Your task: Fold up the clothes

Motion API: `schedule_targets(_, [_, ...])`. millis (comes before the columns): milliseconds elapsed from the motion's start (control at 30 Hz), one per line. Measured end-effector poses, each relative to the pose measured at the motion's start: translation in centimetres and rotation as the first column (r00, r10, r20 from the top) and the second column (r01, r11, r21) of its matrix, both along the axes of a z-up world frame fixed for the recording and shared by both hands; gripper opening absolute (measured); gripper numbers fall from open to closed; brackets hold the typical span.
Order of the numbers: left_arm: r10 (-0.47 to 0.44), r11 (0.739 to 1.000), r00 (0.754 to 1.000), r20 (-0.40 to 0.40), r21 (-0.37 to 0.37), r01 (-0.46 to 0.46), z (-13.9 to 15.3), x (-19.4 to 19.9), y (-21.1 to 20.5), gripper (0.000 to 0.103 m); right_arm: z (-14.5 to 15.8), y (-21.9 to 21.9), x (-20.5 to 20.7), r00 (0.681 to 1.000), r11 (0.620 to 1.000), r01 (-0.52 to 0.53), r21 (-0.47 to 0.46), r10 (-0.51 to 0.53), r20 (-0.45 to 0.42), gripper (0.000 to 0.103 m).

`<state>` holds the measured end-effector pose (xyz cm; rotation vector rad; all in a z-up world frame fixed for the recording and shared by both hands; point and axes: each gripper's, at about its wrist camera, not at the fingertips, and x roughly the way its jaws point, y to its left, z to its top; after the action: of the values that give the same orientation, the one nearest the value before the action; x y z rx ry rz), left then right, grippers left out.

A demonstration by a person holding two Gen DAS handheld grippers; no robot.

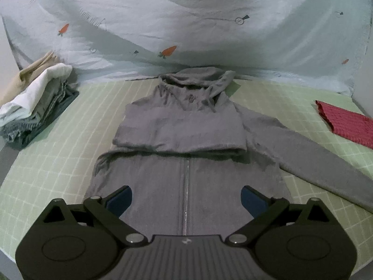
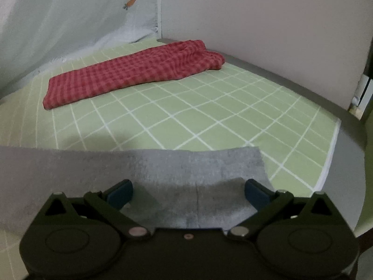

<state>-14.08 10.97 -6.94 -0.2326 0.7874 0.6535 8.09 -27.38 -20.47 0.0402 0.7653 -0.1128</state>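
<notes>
A grey zip hoodie lies flat on the green checked sheet, hood at the far end. One sleeve is folded across its chest; the other sleeve stretches out to the right. My left gripper is open and empty, hovering over the hoodie's lower front by the zipper. My right gripper is open, with the cuff end of the grey sleeve lying between its blue fingertips.
A pile of folded clothes sits at the far left. A red checked garment lies at the right, near the wall and the bed's grey edge. A pale carrot-print quilt is bunched behind the hoodie.
</notes>
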Motion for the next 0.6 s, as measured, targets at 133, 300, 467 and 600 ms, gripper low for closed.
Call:
schedule_targets(133, [-0.016,1.000,1.000,0.005,0.013,0.016,0.4,-0.1,-0.2,0.099,0.1,0.6,0.1,1.000,1.000,0.003,0.018,-0.003,-0.011,0.103])
schedule_targets(300, [-0.030,0.999,1.000,0.010,0.031,0.029,0.8,-0.6,0.2,0.099,0.5,2.3,-1.0,0.998,0.998,-0.051,0.036,0.050,0.025,0.057])
schedule_targets(467, [-0.001,0.999,1.000,0.021,0.035,0.001,1.1,-2.0,2.1,0.099,1.0,2.1,-1.7,0.998,0.976,0.045,0.213,-0.053,0.032,0.015])
schedule_targets(600, [0.027,0.999,0.999,0.035,0.027,-0.028,1.4,-3.1,4.3,0.099,0.6,1.5,-1.8,0.987,0.828,0.153,0.539,-0.152,-0.046,0.013])
